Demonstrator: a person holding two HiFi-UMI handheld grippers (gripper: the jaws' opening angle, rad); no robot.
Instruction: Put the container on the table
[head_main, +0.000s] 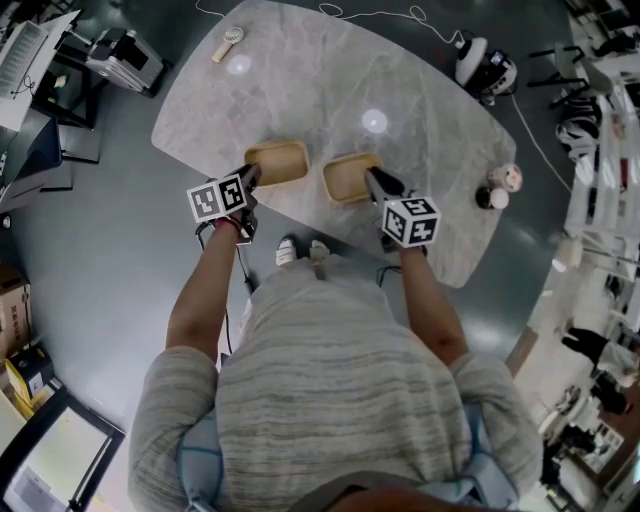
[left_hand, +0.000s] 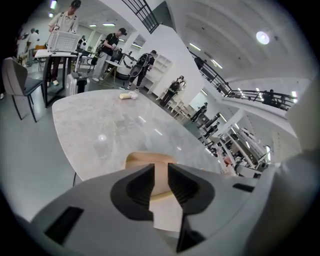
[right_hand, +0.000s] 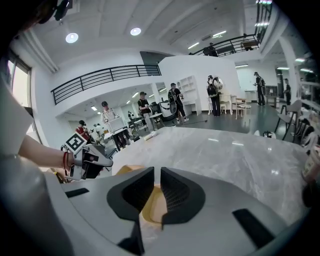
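Two tan trays sit flat on the table (head_main: 420, 90), side by side near the edge closest to the person, with a small gap between them.

The left gripper (head_main: 250, 176) comes in from the near-left and its tip is at the left tray's (head_main: 277, 162) near-left corner. In the left gripper view the jaws are almost together, with only a thin slit between the ribbed pads. The tray's tan wall (left_hand: 145, 158) shows in that slit and just beyond the tips. It reads as pinched on the rim.

The right gripper (head_main: 374, 178) comes in from the near-right and lies over the right tray's (head_main: 347, 178) right side. The right gripper view shows the same picture: a narrow slit, with the tray's (right_hand: 152, 209) tan rim and floor showing in it and under the jaws. It looks clamped on that tray too.

Both trays rest on the marble and neither is tilted. The person stands at the table edge with both forearms reaching forward. A marker cube is up on each gripper.

Other things on the table:
- a small brush-like item (head_main: 229, 42) at the far-left end
- a thin cable (head_main: 380, 15) along the far edge
- two small round things (head_main: 500, 185) at the right edge, touching or nearly so; I can't tell what they are

The right gripper view also catches the left gripper out to the left, at about the same height. In the background are people at desks and a railed balcony.
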